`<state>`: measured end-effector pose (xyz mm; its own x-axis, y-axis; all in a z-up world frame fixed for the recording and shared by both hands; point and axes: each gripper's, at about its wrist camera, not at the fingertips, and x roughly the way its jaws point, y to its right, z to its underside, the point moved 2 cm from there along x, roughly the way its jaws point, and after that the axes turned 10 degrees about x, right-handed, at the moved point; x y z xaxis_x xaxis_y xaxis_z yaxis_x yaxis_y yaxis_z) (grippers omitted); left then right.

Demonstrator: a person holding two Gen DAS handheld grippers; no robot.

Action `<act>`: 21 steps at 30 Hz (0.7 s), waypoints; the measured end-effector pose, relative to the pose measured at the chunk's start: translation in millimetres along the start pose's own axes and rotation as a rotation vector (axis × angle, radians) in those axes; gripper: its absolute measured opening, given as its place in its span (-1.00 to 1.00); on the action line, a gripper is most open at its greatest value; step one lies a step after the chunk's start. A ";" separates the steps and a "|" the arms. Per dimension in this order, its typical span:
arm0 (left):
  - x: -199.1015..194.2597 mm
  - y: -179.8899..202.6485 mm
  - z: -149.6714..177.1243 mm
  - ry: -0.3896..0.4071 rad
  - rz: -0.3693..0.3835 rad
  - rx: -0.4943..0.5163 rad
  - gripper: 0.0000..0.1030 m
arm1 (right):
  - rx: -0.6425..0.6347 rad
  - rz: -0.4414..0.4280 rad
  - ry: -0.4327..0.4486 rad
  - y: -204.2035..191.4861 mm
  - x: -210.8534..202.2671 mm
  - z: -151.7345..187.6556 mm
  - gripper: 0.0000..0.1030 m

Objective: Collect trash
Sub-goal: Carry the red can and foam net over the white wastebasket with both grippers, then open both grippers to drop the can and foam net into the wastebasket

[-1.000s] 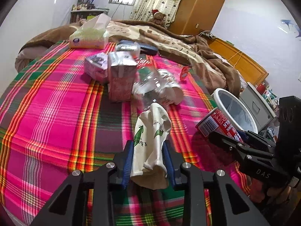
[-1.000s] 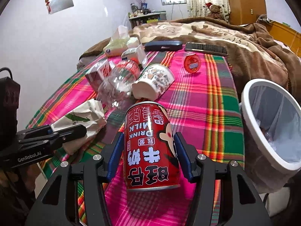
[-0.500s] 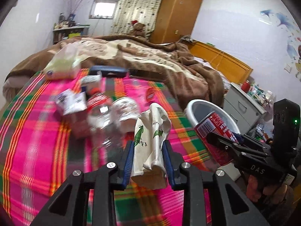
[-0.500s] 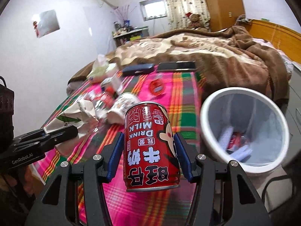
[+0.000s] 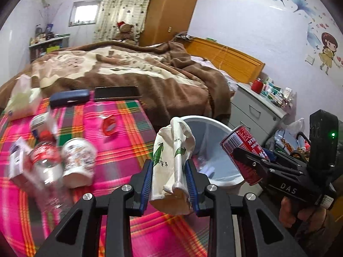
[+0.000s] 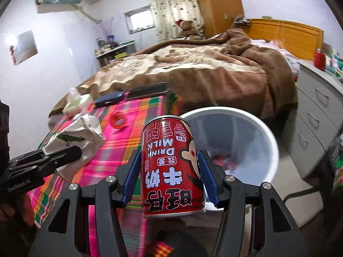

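**Left wrist view: both loads swung from the bed to the bin**

Left wrist view puts the left gripper [image 5: 169, 181] at bottom centre, its blue pads clamped on a crumpled paper bag [image 5: 171, 162] printed with green arrows. A second ago the plaid bedspread [image 5: 120, 132] filled the frame behind that bag; now the white trash bin [image 5: 214, 150] sits just behind it, right of centre, and the bed has slid off to the left. At the right edge the right gripper [image 5: 246, 160] is closed on a red milk can [image 5: 242, 150], held tilted in front of the bin's right rim, a hand [image 5: 300, 212] on its handle.

In the right wrist view the same shift shows: the bin [image 6: 265, 135], earlier cut off at the right edge, now lies open just behind the can [image 6: 171, 167], which stands in the middle of the frame between the pads. Some litter is already at the bottom of the bin.

So both pieces look carried and nearly ready to drop. A clear bottle [image 5: 46, 162], a paper cup [image 5: 79, 162] and a small carton [image 5: 17, 160] still lie on the bedspread at the left, so I judge more trips are needed.
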<state>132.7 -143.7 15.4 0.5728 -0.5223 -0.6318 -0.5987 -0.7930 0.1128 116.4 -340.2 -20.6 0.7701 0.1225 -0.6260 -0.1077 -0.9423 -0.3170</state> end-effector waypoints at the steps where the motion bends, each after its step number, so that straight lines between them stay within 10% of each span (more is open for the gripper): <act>1: 5.3 5.0 -4.1 -0.003 0.010 0.007 -0.40 | 0.008 0.013 -0.003 4.5 1.7 -1.4 0.08; 21: 115.7 54.9 -26.1 -0.130 0.122 0.048 -0.31 | 0.075 0.143 -0.095 72.5 39.0 -13.8 0.09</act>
<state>180.7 -255.9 -31.4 0.4190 -0.5661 -0.7100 -0.6872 -0.7087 0.1595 147.3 -408.1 -58.1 0.6809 0.0215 -0.7321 -0.2611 -0.9267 -0.2702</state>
